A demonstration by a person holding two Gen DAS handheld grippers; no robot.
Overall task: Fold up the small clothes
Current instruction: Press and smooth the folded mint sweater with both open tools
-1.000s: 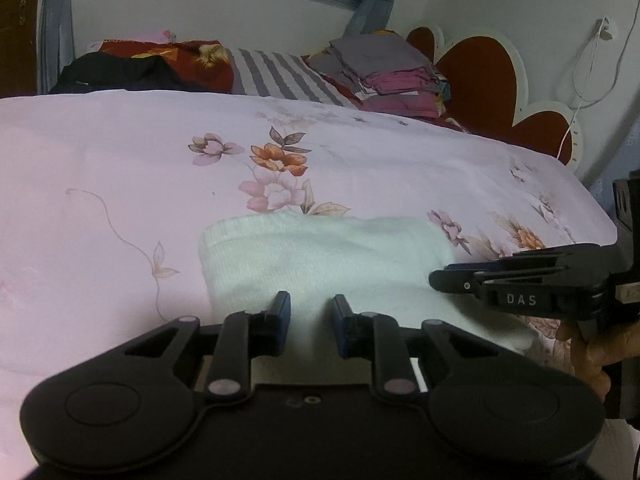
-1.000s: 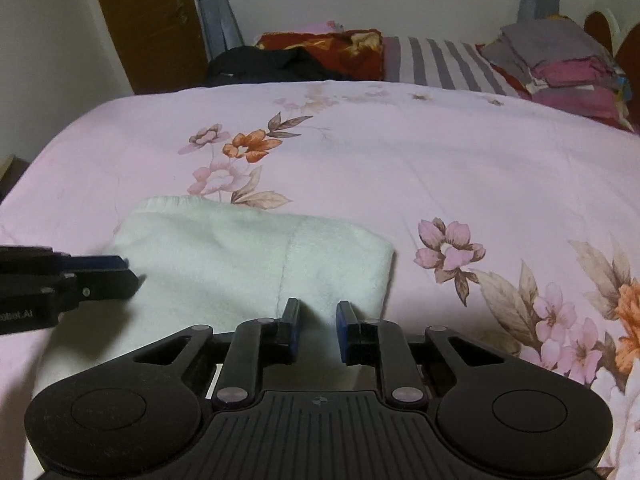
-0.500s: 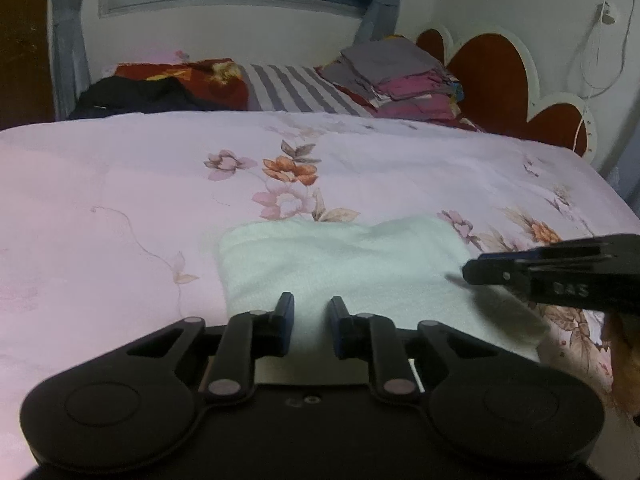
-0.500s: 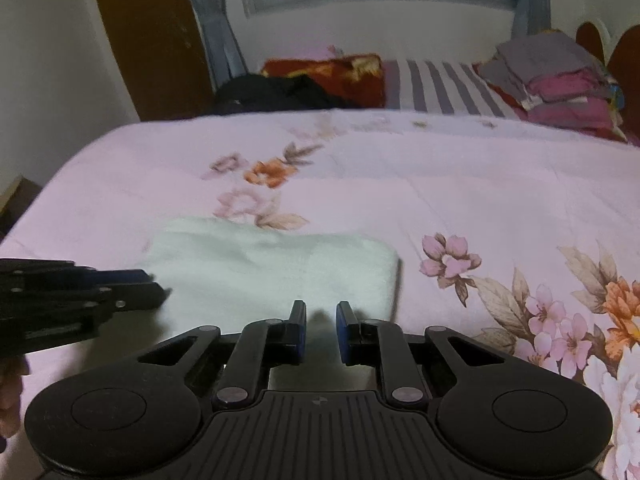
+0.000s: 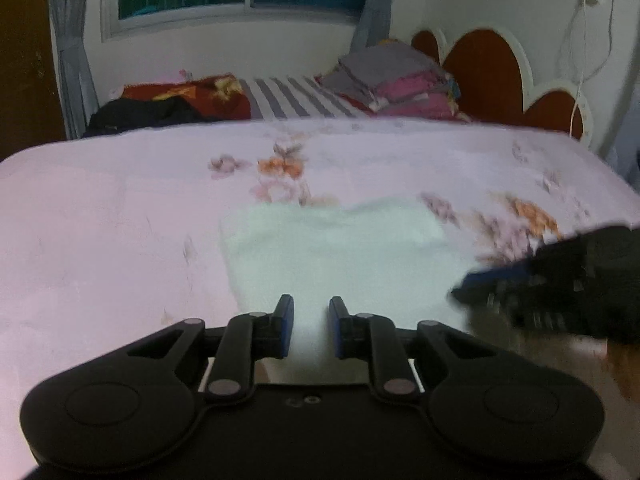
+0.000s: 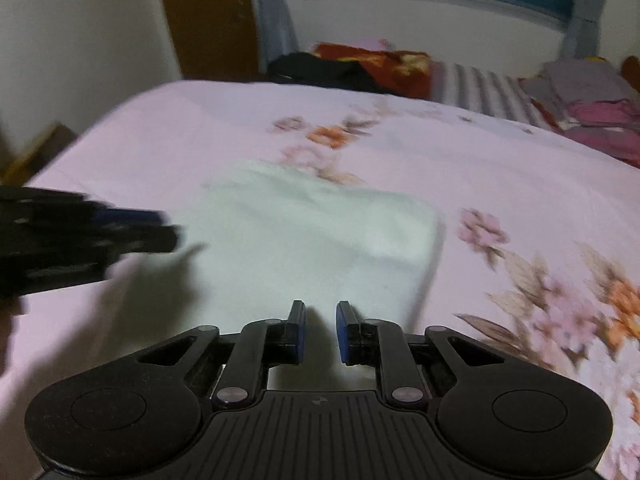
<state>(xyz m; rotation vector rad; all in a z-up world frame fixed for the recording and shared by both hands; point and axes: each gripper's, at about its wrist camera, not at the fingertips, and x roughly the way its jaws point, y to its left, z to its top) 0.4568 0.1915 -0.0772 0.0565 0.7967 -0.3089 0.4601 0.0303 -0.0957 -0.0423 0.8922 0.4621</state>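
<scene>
A pale mint-white folded garment lies flat on the pink floral bedsheet. My left gripper hovers over the garment's near edge, its blue-padded fingers a narrow gap apart with nothing between them. My right gripper hangs the same way over the near edge, narrowly open and holding nothing. Each gripper shows blurred in the other's view: the right gripper off the garment's right side, the left gripper off its left side.
At the head of the bed lie a stack of folded clothes, a striped pillow and a black garment. A red heart-shaped headboard stands at the right. A brown box sits beyond the bed's left edge.
Both grippers have drawn back and up from the garment, which now lies further from the fingertips. The garment stays flat on the bed. Both views are blurred by motion.
</scene>
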